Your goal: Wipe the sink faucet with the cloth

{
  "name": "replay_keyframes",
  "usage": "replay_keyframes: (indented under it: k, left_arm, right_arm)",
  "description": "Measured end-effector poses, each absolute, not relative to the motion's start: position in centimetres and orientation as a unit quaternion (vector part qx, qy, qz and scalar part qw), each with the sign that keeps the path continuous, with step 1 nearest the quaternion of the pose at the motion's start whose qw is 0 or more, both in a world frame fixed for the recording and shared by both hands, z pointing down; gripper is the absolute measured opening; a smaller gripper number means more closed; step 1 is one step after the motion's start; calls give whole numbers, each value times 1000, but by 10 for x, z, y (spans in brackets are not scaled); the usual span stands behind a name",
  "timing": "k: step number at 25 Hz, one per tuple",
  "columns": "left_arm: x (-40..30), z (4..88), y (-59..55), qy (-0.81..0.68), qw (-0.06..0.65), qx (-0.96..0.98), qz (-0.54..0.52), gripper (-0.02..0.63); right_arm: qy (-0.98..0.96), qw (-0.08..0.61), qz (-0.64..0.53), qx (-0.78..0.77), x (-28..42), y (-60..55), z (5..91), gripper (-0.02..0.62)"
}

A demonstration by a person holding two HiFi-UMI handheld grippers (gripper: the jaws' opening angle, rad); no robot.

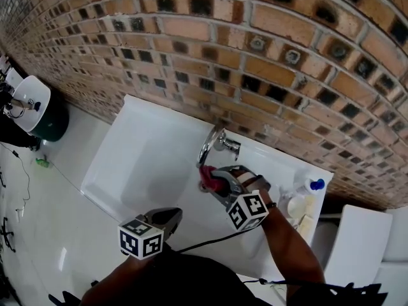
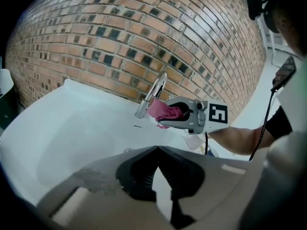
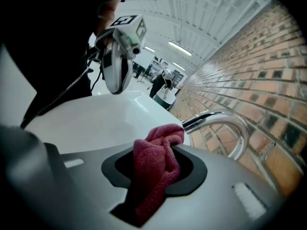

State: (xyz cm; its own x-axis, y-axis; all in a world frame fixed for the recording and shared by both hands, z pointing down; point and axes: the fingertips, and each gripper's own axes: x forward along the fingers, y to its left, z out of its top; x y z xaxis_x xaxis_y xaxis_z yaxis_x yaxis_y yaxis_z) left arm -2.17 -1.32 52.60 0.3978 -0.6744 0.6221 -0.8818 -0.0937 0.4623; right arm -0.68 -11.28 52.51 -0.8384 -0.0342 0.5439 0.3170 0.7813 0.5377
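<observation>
A curved chrome faucet (image 1: 213, 144) stands at the back rim of a white sink (image 1: 146, 164) set against a brick wall. My right gripper (image 1: 212, 182) is shut on a red cloth (image 1: 206, 173), which it holds just below the spout. In the right gripper view the cloth (image 3: 154, 169) bulges from between the jaws, its top touching the tip of the faucet (image 3: 225, 123). From the left gripper view, the cloth (image 2: 165, 111) is beside the faucet (image 2: 154, 94). My left gripper (image 1: 172, 217) hovers over the sink's front edge, jaws shut on nothing.
A blue-capped bottle (image 1: 315, 185) and pale items (image 1: 299, 209) crowd the sink's right corner. A small basin (image 1: 29, 97) on a dark green base (image 1: 56, 121) stands at far left. A white fixture (image 1: 357, 241) is at lower right. Cables trail from both grippers.
</observation>
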Motion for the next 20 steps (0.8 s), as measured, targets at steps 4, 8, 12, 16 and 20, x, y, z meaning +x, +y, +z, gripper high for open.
replay_keyframes:
  k: [4, 8, 12, 16, 20]
  left_arm:
    - [-30, 526, -15, -537, 404, 729, 129, 3]
    - [-33, 528, -20, -534, 404, 732, 128, 3]
    - [-31, 530, -23, -528, 410, 733, 127, 3]
    - [-29, 531, -27, -519, 418, 735, 124, 3]
    - [-32, 538, -28, -520, 428, 730, 117, 3]
  right_arm:
    - [-963, 187, -192, -11, 4, -144, 474, 123]
    - [-989, 112, -57, 81, 12, -203, 429, 123]
    - [-971, 95, 139, 170, 16, -268, 442, 123]
    - [-911, 41, 374, 171, 10, -307, 468, 123]
    - [-883, 54, 441, 151, -7, -318, 495, 122]
